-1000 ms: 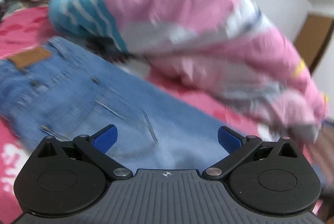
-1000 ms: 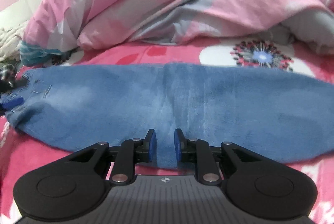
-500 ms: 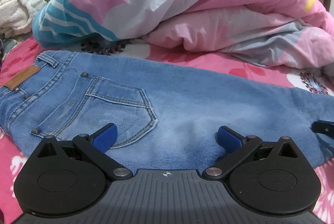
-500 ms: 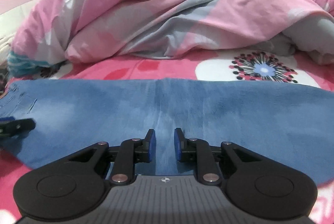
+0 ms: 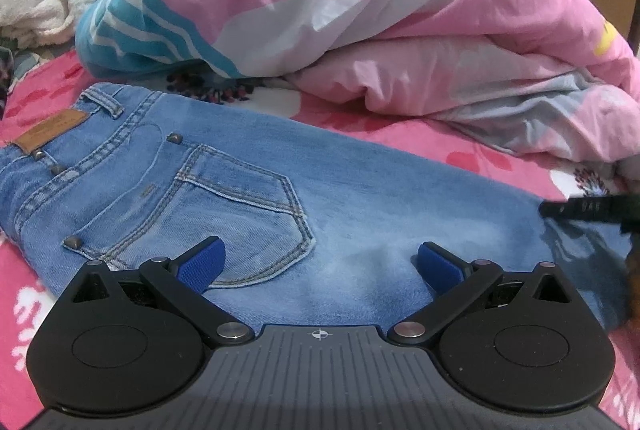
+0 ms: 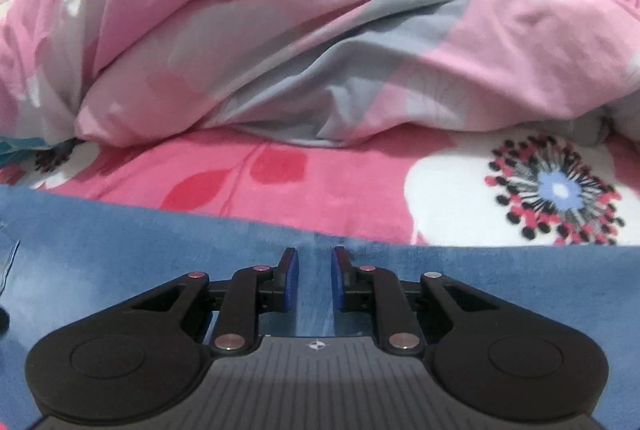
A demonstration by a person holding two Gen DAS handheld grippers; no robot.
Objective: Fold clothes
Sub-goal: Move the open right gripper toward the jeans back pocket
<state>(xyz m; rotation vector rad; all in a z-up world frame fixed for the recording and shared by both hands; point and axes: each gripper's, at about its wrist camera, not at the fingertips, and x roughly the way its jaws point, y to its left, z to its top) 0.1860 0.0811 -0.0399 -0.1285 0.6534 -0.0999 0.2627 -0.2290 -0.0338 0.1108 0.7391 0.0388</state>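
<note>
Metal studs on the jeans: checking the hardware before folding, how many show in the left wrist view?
4. One at the pocket's top corner, one at its lower corner, two by the leather patch; others may be hidden.

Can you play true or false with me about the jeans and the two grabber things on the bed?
1. The jeans lie flat on the flowery sheet. True.
2. The left gripper is squeezed shut. False: its jaws stand wide apart, nothing between them.
3. The right gripper holds a sock. False: a narrow gap, nothing pinched.
4. A pink quilt is bunched up behind the jeans. True.
5. The jeans are black. False: they are light blue.
</note>
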